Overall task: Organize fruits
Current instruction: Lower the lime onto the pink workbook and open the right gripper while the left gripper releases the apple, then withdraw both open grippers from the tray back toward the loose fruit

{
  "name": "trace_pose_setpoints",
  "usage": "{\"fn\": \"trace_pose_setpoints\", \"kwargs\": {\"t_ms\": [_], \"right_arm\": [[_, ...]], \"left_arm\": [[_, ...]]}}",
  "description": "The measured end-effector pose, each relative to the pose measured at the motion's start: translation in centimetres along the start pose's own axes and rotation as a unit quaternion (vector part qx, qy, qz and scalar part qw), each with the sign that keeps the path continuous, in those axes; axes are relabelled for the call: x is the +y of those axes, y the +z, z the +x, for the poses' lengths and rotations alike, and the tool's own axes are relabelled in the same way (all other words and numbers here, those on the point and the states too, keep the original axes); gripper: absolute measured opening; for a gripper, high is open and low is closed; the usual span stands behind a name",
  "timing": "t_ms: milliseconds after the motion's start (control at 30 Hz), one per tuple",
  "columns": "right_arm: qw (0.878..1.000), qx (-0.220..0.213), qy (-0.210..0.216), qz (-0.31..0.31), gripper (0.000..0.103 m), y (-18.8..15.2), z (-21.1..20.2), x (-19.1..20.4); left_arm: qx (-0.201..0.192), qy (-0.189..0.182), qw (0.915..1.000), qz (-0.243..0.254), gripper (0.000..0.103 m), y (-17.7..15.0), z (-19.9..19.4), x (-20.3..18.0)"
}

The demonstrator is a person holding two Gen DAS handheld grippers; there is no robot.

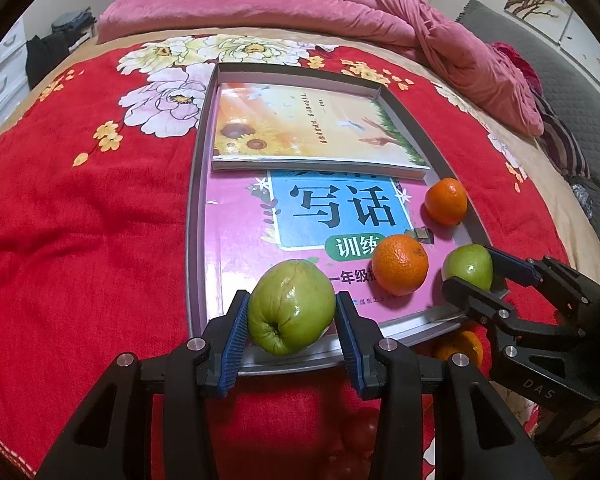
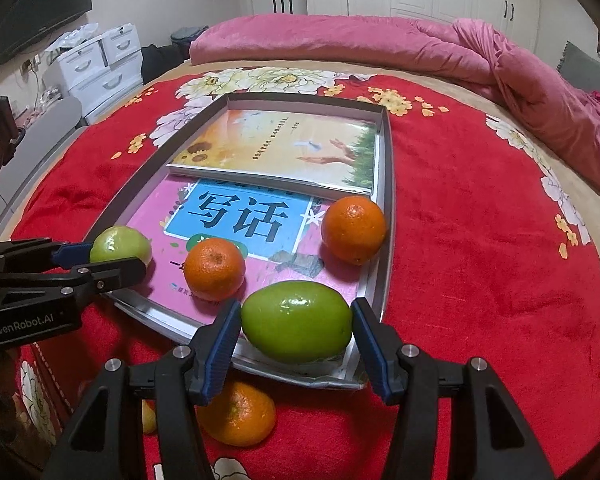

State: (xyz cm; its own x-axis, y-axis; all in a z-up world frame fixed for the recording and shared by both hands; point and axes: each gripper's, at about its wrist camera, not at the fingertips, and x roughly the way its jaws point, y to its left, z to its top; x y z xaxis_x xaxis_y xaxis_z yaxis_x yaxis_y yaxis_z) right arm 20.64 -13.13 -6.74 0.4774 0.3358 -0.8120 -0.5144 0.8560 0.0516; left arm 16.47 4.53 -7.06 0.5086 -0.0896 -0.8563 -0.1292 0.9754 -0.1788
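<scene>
A shallow silver tray (image 1: 198, 184) (image 2: 384, 240) lies on the red floral bedspread, with two books inside. My left gripper (image 1: 292, 320) (image 2: 118, 258) is shut on a green fruit (image 1: 291, 312) (image 2: 120, 245) at the tray's near-left corner. My right gripper (image 2: 296, 328) (image 1: 470, 276) has its jaws around a second green fruit (image 2: 297, 322) (image 1: 469, 266) at the near-right corner; a small gap shows at the right pad. Two oranges (image 1: 400, 264) (image 1: 446, 201) (image 2: 215, 269) (image 2: 353, 229) rest in the tray on the pink book (image 2: 236, 220).
Another orange (image 2: 238, 416) (image 1: 460, 346) lies on the bedspread in front of the tray, with reddish fruit (image 1: 360, 432) nearby. A pink quilt (image 1: 420, 28) is bunched at the far side. White drawers (image 2: 100, 68) stand at the left of the bed.
</scene>
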Motion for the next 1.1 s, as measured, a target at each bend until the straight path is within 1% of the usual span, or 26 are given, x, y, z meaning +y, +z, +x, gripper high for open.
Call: {"fn": "trace_pose_setpoints", "kwargs": {"t_ms": [133,467,533,800,933,1100], "right_arm": [[1.0,-0.003,0.002,0.004,0.057,-0.1,-0.1,0.0],[1.0,-0.022,0.004,0.012,0.062,0.1,-1.3,-0.5],[1.0,-0.027,0.006,0.014,0.065,0.2,-1.7,-0.5],[0.999,-0.036,0.005,0.012,0.067,0.1,-2.4,-0.4],[0.999,-0.036,0.004,0.013,0.07,0.1,-2.4,-0.4],[0.999,-0.038,0.002,0.018,0.07,0.0,-2.6,-0.6]], "left_arm": [[0.002,-0.002,1.0,-0.002,0.044,0.0,0.0,0.0],[0.006,-0.009,0.9999,-0.012,0.044,0.1,-0.1,0.3],[0.006,-0.009,0.9999,-0.012,0.044,0.1,-0.2,0.3],[0.004,-0.009,0.9999,-0.002,0.044,0.0,-0.5,-0.2],[-0.003,-0.012,0.9999,0.0,0.045,0.0,-1.0,-0.3],[-0.009,-0.016,0.9998,0.0,0.05,0.1,-1.7,-0.3]]}}
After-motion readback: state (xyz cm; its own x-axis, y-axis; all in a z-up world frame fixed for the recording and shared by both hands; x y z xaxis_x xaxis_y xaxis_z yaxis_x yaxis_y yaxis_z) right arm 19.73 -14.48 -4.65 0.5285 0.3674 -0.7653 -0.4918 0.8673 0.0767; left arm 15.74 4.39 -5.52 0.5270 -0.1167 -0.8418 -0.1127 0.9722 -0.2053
